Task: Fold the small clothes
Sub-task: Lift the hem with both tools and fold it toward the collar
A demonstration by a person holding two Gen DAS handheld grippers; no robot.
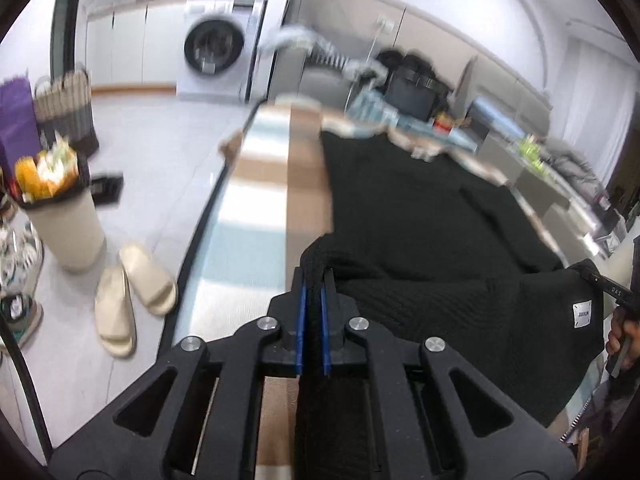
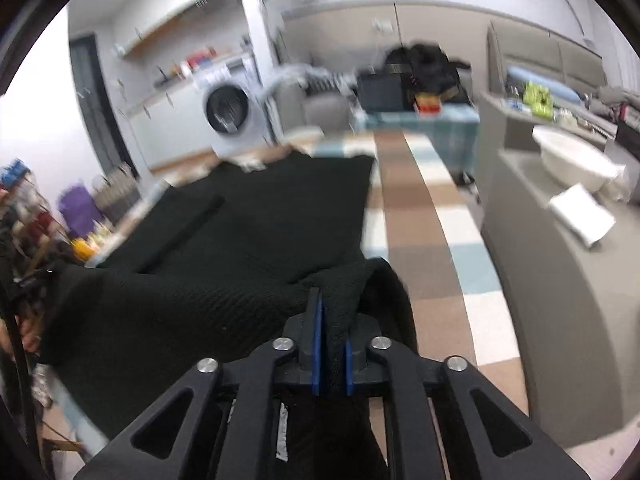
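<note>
Left claw (image 1: 313,280) and right claw (image 2: 333,304) pinch black garment (image 1: 420,216) — over checked tabletop (image 1: 256,184)

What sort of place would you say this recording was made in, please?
Most likely a lived-in home, a laundry corner opening onto a living area: a white front-loading washing machine by the cabinets, cream rubber slippers on the tiled floor, and a checked blue-and-brown cloth-covered table.

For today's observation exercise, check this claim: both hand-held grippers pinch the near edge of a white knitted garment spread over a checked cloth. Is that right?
Not quite. The garment is black, not white, as the left wrist view shows plainly. The rest holds: the left hand-held gripper and the right hand-held gripper each pinch its near edge, and it lies over a checked cloth.
</note>
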